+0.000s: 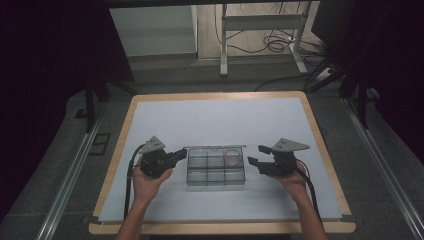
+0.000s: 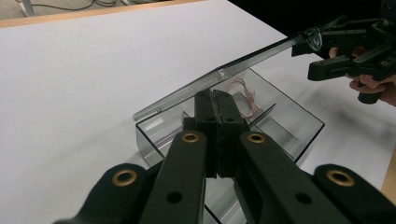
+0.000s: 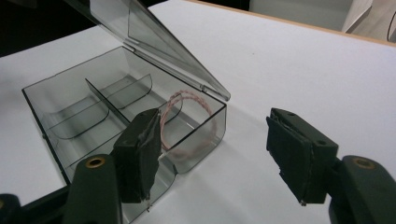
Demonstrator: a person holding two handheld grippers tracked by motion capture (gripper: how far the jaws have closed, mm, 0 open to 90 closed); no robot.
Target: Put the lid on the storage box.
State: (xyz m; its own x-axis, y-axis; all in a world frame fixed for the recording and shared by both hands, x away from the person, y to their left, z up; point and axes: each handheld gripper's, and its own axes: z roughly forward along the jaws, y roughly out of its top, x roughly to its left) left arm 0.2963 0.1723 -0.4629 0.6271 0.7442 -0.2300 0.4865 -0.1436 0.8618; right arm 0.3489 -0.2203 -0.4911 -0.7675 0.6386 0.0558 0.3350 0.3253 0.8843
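Note:
A clear plastic compartment box [image 1: 216, 172] lies at the middle of the white table top, with its lid [image 2: 243, 65] tilted half up. A loop of pink-and-white twisted cord [image 3: 187, 116] rests in the corner compartment nearest my right gripper. My left gripper [image 1: 182, 154] is at the box's left end, shut with nothing between its jaws. In the left gripper view its tips [image 2: 215, 95] sit just under the lid's edge; I cannot tell if they touch it. My right gripper [image 1: 252, 155] is open at the box's right end, its jaws [image 3: 215, 140] astride that corner without touching it.
The box's other compartments [image 3: 79, 107] hold nothing. A white sheet [image 1: 220, 120] covers the wooden table, with bare room behind and in front of the box. Beyond the table's far edge stand a metal frame [image 1: 260, 22] and cables on the floor.

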